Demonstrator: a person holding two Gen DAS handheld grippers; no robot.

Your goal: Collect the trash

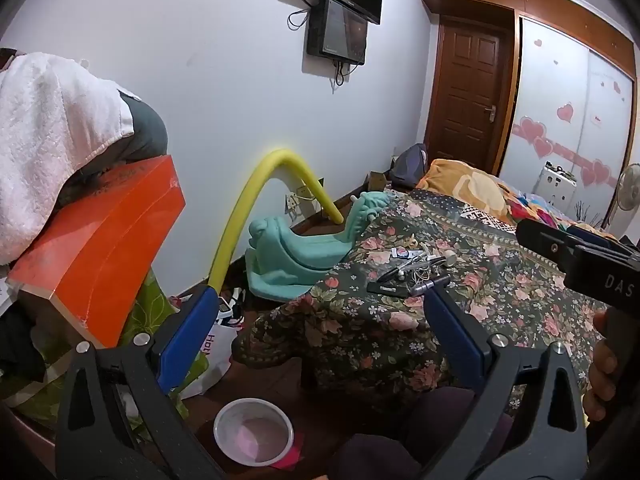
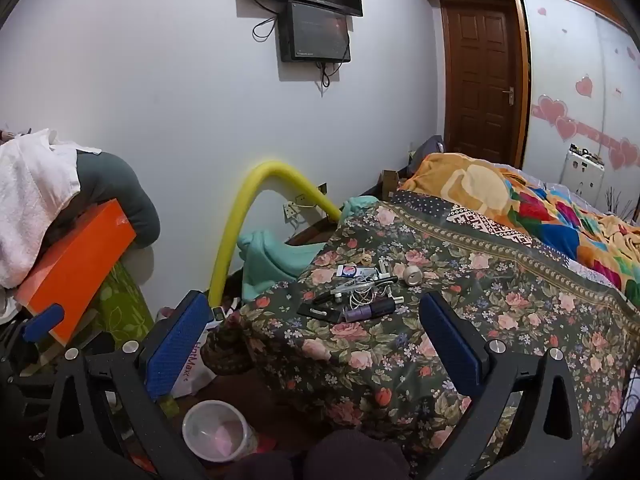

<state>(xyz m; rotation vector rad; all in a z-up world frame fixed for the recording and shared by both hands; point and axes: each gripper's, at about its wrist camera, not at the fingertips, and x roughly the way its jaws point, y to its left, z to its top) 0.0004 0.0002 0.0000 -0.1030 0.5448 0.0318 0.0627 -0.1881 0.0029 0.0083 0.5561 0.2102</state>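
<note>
Far to my left a white towel (image 1: 44, 128) lay draped over a grey bundle, and under it an orange box (image 1: 104, 248) jutted out at a tilt above some green leaf-print fabric. My left gripper (image 1: 320, 300) hung over the floor beside the bed, its blue pads (image 1: 188, 332) spread as wide as they went, with nothing between them. Below it on the floor stood a clear plastic container (image 1: 253, 430) with something pink in the bottom, resting partly on a pink sheet. A white plastic bag (image 1: 218, 350) with red lettering lay just behind the left pad. A yellow foam tube (image 1: 256, 192) arched up from the floor by the wall and came down toward the bed's edge, near a mint-green cloth (image 1: 296, 252).

Further right was the bed under its dark floral cover (image 1: 500, 276). The trash, a small clutter of items (image 1: 412, 272) including a pen, white cords, a small roll and a flat dark piece, sat on the cover near the corner, beyond my fingertips and untouched. My right gripper (image 2: 316, 308) also stood fully open and empty, tilted down toward that same clutter (image 2: 356, 292), with the container (image 2: 214, 432) low at its left. Beyond lay an orange and multicoloured blanket (image 2: 520, 200), then a brown door (image 2: 480, 80) and wardrobe panels with pink hearts.
</note>
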